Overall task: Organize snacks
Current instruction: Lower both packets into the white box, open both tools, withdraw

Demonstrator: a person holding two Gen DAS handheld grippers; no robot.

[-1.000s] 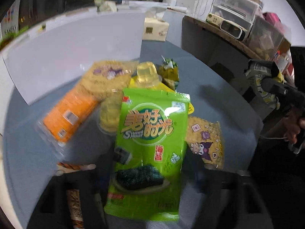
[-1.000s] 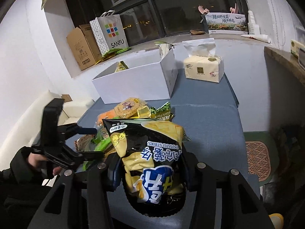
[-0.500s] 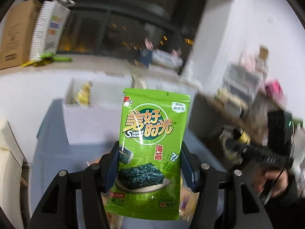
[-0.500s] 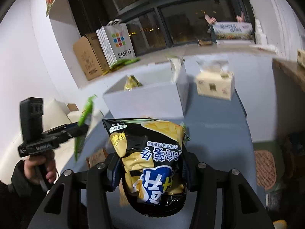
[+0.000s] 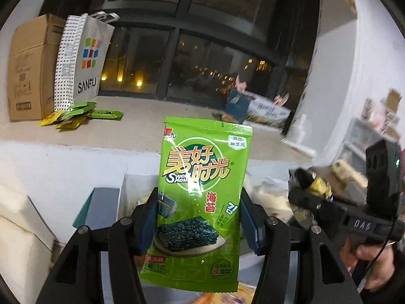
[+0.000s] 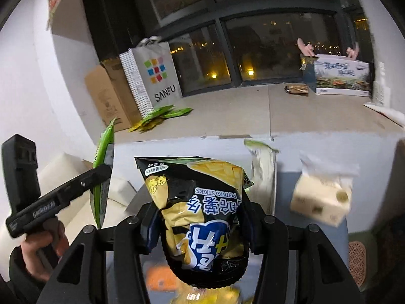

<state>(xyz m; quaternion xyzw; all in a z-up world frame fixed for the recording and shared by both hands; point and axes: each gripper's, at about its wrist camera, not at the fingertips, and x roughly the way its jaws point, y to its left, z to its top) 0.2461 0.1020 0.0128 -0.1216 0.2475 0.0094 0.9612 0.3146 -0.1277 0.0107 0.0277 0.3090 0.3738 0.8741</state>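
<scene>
On the left, we saw the left gripper (image 5: 198, 224) clamped on a green seaweed packet (image 5: 201, 197), held upright in the air above the white box (image 5: 131, 190). Further right, the right gripper (image 6: 200, 224) pinched a black-and-yellow potato stick bag (image 6: 200, 202), its jaws easing apart, with the tissue pack (image 6: 320, 200) beside it.

Seaweed packet (image 5: 202, 202): glossy green plastic film, glare spots.
Potato stick bag (image 6: 202, 215): shiny crinkled black-and-yellow foil.
Gripper fingers (image 5: 126, 248): matt black plastic.
Box (image 5: 27, 68): matt brown cardboard.
Shopping bag (image 6: 154, 76): smooth paper.
</scene>
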